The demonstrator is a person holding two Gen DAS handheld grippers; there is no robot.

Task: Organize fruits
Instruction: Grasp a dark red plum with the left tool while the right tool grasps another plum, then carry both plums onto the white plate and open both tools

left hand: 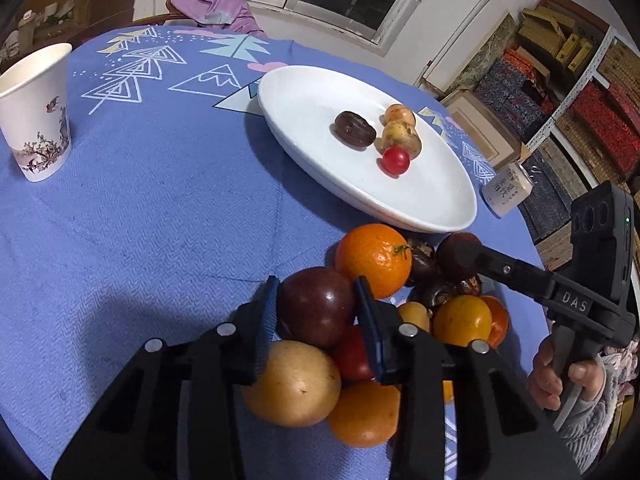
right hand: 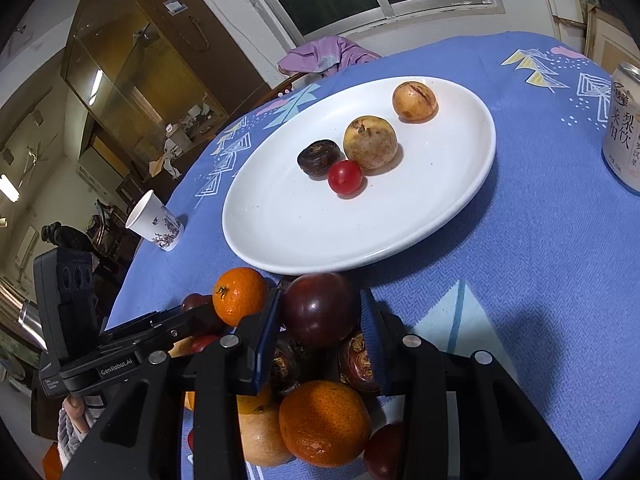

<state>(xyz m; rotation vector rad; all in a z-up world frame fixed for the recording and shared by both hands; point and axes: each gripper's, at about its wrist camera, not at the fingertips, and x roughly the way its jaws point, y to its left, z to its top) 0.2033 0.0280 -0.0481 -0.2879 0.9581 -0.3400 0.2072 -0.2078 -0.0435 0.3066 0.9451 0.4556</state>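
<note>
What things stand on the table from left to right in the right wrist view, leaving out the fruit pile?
Paper cup → white plate → drink can.

Left gripper (left hand: 316, 308) squeezing a dark red plum (left hand: 316, 306) on top of a fruit pile. Orange (left hand: 373, 258) just behind. Right gripper (left hand: 464, 250), in a hand (left hand: 560, 376), touching another dark fruit (left hand: 454, 254). White plate (left hand: 304, 96) farther back with four small fruits. Paper cup (left hand: 36, 112) far left. Blue cloth (left hand: 160, 216) underneath.
</note>
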